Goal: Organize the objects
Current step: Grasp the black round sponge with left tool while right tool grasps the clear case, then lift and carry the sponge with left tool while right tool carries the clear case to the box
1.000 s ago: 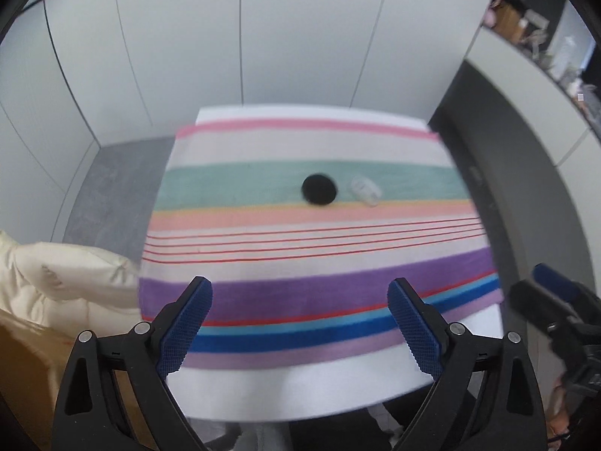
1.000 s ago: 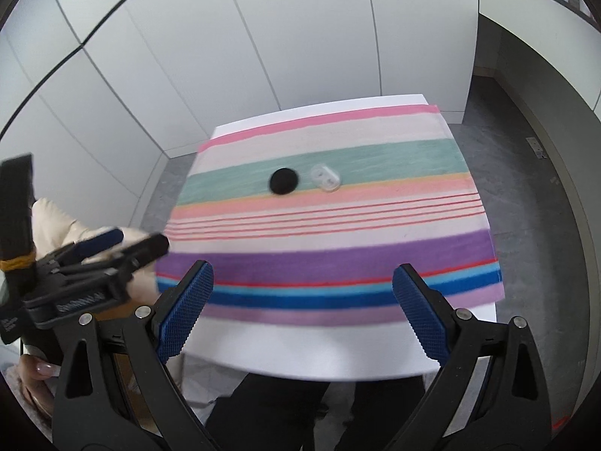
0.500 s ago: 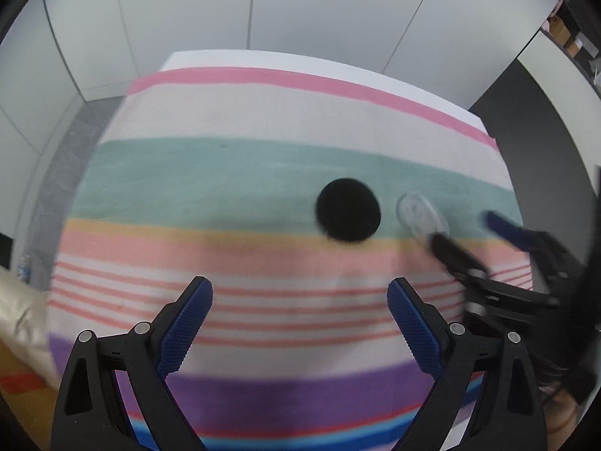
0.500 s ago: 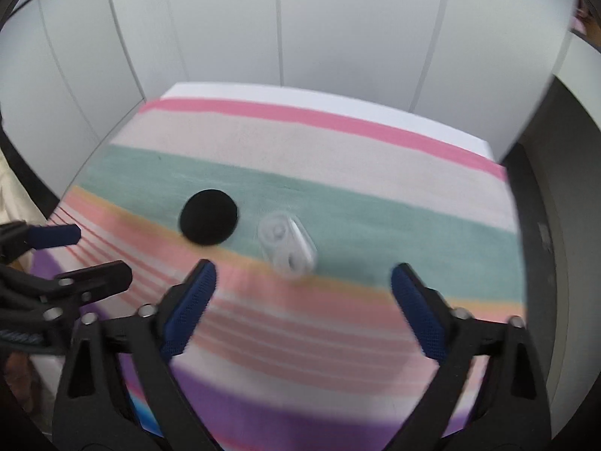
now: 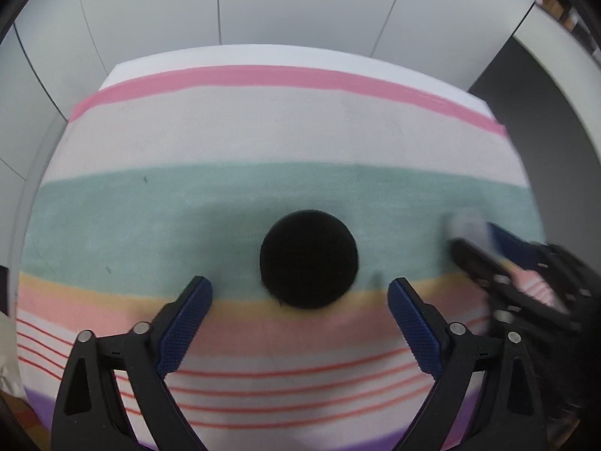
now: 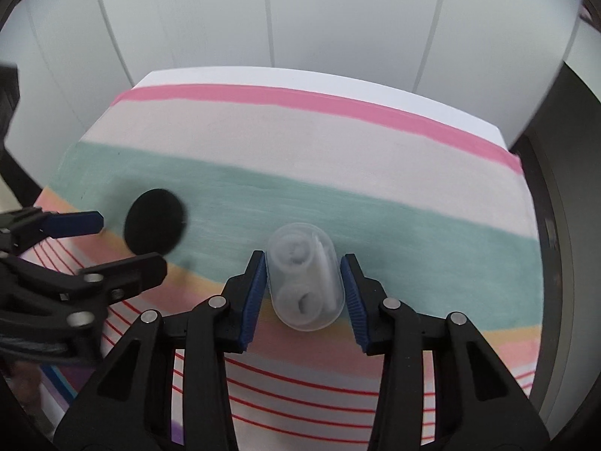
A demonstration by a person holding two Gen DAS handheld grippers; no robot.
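A round black pad (image 5: 308,258) lies on the striped cloth (image 5: 263,135), on the green and yellow bands. My left gripper (image 5: 300,291) is open, its blue fingertips just short of the pad on either side. A clear oval case (image 6: 305,276) holding two white rolls lies right of the pad (image 6: 156,226). My right gripper (image 6: 305,267) has closed in on the case, with both blue pads against its sides. In the left wrist view the right gripper (image 5: 484,240) shows blurred at the right edge. In the right wrist view the left gripper (image 6: 124,242) shows at the left.
The striped cloth (image 6: 338,143) covers a white table (image 6: 263,73) that stands against white wall panels (image 6: 338,11). A dark floor strip (image 5: 544,112) runs along the table's right side.
Both grippers moved forward and down onto the cloth. The left one came up to the black pad, still open. The right one narrowed its jaws around the clear case.
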